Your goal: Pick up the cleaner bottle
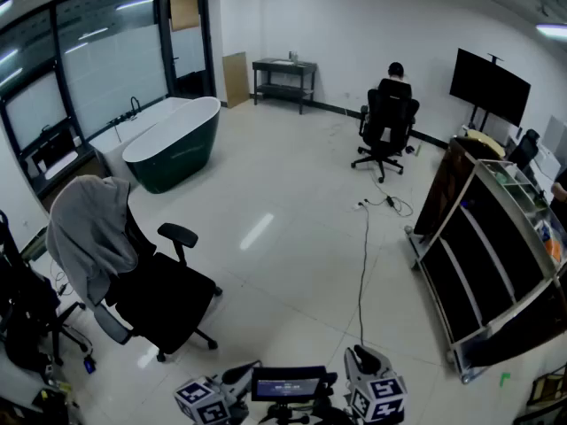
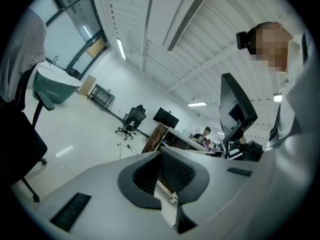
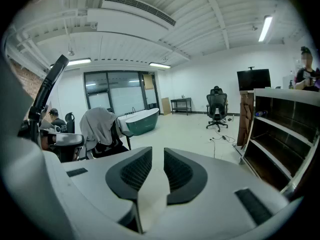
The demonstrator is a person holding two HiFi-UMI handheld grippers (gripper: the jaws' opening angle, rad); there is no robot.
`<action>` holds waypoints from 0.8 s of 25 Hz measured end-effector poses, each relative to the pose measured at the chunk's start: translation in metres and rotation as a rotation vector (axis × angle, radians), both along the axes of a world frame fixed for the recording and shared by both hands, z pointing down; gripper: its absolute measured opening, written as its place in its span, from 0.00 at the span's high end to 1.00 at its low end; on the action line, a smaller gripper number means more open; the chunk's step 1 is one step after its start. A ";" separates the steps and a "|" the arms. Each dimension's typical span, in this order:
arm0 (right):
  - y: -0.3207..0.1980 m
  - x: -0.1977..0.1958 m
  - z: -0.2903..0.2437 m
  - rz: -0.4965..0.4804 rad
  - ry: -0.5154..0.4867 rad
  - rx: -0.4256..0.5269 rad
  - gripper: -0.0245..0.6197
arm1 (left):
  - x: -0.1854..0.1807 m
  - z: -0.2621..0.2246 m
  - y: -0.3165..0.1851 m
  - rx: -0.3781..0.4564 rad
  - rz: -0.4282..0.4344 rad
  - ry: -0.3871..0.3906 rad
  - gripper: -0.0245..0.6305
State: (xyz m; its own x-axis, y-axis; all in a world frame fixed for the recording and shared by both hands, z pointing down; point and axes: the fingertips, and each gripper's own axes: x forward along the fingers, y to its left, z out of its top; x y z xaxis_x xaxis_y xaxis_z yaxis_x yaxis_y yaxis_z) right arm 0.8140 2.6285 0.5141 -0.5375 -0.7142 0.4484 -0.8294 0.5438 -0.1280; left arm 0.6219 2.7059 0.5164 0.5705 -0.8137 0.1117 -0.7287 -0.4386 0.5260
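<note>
Our left claw (image 2: pixel 160 156) is closed tight and empty, our right claw (image 3: pixel 158 159) slightly parted on nothing; we likely carry both idle because no cleaner bottle shows ahead of either

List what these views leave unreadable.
- No cleaner bottle recognisable: the shelf unit's contents are too small in the head view and partly cut by its right edge.
- The head view's bottom edge cuts off the jaws of the left gripper and right gripper.
- Screen: text too small.

Left tool (image 2: pixel 161 156), right tool (image 3: pixel 158 159): grey shells, black ribbed pads (image 3: pixel 180 171); black-white marker cubes (image 1: pixel 202 401).
</note>
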 end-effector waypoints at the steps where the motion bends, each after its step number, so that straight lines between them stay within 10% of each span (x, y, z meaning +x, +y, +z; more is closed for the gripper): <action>1: -0.002 0.000 0.003 0.000 0.000 -0.004 0.85 | 0.000 0.001 -0.002 0.002 -0.002 0.012 0.96; 20: -0.187 -0.031 -0.004 -0.118 -0.079 0.016 0.85 | -0.020 -0.018 -0.165 -0.015 -0.150 -0.040 0.96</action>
